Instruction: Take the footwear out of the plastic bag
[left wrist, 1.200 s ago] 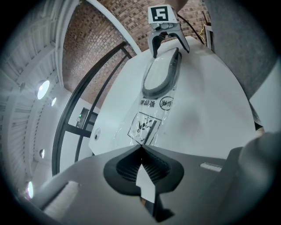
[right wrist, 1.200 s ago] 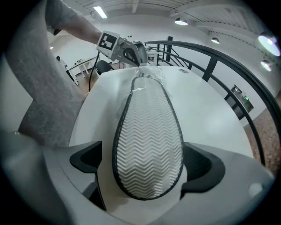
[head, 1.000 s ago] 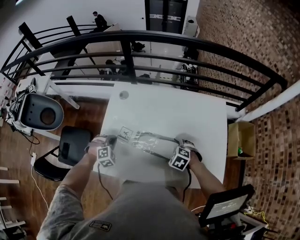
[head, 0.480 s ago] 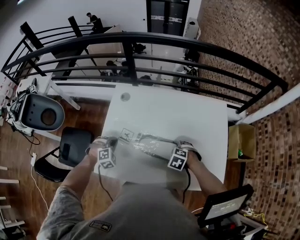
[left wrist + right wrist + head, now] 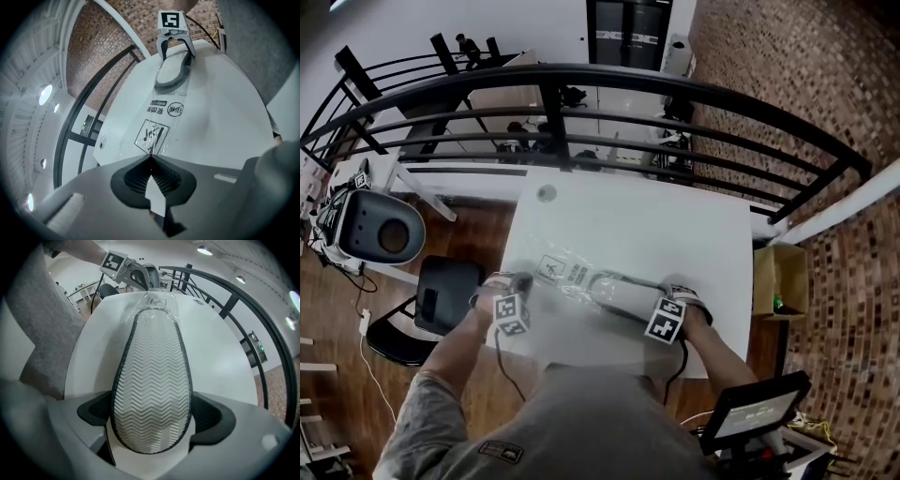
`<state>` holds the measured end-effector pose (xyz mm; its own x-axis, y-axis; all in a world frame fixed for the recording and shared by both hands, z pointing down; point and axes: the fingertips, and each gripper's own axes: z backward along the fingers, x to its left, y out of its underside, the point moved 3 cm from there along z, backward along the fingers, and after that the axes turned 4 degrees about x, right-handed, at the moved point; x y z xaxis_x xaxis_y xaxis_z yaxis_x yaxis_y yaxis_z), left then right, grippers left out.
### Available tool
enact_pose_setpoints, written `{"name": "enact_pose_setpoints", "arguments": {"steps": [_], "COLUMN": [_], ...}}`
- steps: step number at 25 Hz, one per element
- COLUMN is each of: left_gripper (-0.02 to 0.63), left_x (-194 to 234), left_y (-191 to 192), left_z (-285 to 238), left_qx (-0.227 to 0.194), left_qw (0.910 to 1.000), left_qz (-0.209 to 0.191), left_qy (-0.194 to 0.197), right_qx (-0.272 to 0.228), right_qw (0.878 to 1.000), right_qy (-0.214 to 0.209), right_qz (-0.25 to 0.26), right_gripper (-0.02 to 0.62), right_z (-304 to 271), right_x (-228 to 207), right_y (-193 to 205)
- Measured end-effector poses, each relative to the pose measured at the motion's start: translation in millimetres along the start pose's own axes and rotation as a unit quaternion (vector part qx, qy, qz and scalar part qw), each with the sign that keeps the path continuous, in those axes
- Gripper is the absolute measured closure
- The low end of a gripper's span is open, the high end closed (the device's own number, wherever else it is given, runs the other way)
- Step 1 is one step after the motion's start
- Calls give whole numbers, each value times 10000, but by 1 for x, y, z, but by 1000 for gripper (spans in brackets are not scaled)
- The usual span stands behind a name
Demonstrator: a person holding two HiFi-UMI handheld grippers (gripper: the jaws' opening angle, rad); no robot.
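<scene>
A clear plastic bag point(image 5: 562, 274) with printed warnings lies on the white table point(image 5: 637, 225). My left gripper point(image 5: 519, 281) is shut on its left end, seen pinched at the jaw tips point(image 5: 151, 157). A white slipper point(image 5: 152, 376) with a zigzag sole and black rim sticks out of the bag's right end point(image 5: 157, 303). My right gripper point(image 5: 152, 416) points down and has just been closing; its wide-set jaws press the slipper's sides. In the head view the slipper point(image 5: 623, 292) lies between both grippers, the right gripper point(image 5: 677, 295) at its right end.
A black chair point(image 5: 445, 291) stands left of the table, with a round grey device point(image 5: 380, 225) further left. A black railing point(image 5: 581, 80) runs behind the table. A cardboard box point(image 5: 778, 277) sits on the floor at the right, and a screen point(image 5: 755, 412) is at lower right.
My right gripper has moved to the right with the slipper, drawing it further out of the bag. The left gripper has stayed in place on the bag's end.
</scene>
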<state>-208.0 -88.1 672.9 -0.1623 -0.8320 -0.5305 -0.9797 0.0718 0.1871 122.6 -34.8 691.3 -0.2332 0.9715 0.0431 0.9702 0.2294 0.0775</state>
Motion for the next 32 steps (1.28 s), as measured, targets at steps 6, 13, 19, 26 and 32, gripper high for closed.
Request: {"name": "enact_pose_setpoints", "arguments": {"steps": [6,13,19,26,32], "left_gripper": [604,604,604,567,500], "left_x": [6,3,-2,-10,-11], "left_y": [4,5,8,-11,-13], "left_z": [1,1,-3,5,11], "left_qx": [34,38,33,-213,-419], "left_qw": [10000,9999,9989,9957,9921], "left_qz": [47,127,450,850,1089], "left_qy": [-53,-41,84,296,463], "right_qx": [217,290,311,420,120], "right_qw": [9996,9973,9843,9467,9196], "right_qy": [27,73,183,267,466], "right_qz": [-184,-676,-1730,-3183,-3899], "right_gripper": [52,52,52,52,46], "right_z": [2,2,3,8,12], "right_x": [-3,-1,-4,-6,-12], "right_y": [24,44,61,86,85]}}
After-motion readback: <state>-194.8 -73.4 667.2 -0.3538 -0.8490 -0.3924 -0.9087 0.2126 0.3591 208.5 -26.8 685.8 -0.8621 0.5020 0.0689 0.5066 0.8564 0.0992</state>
